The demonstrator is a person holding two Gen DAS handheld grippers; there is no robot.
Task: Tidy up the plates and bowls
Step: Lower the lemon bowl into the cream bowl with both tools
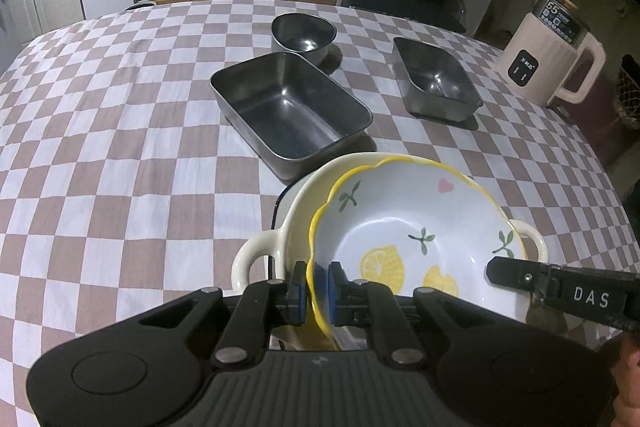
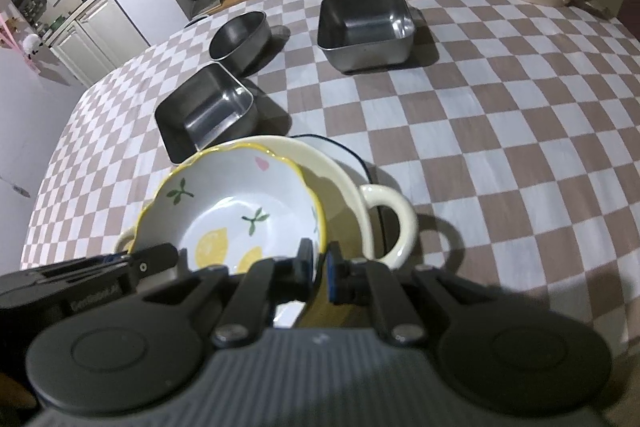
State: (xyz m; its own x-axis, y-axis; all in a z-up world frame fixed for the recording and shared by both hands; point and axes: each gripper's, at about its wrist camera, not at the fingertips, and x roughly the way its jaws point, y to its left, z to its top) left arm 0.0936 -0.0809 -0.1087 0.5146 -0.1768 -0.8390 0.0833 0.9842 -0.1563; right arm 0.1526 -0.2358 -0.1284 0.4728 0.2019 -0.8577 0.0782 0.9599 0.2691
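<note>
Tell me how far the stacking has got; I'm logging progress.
Done: nothing metal is nested. In hand: both the left claw and right claw pinch the lemon bowl's rim over the cream handled dish. Left: two steel trays and steel bowl sit apart.

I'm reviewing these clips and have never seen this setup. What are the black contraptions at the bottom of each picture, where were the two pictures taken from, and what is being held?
There is no robot: a person holds one two-finger gripper per hand, each with a fisheye camera looking along its fingers. One picture is the left gripper's view, the other the right's. The left gripper and right gripper each pinch opposite rims of the white lemon-patterned bowl with a yellow scalloped edge, which sits in a cream two-handled ceramic dish. On the brown-and-white checkered tablecloth are two rectangular steel trays, a round steel bowl and a cream electric kettle.
</note>
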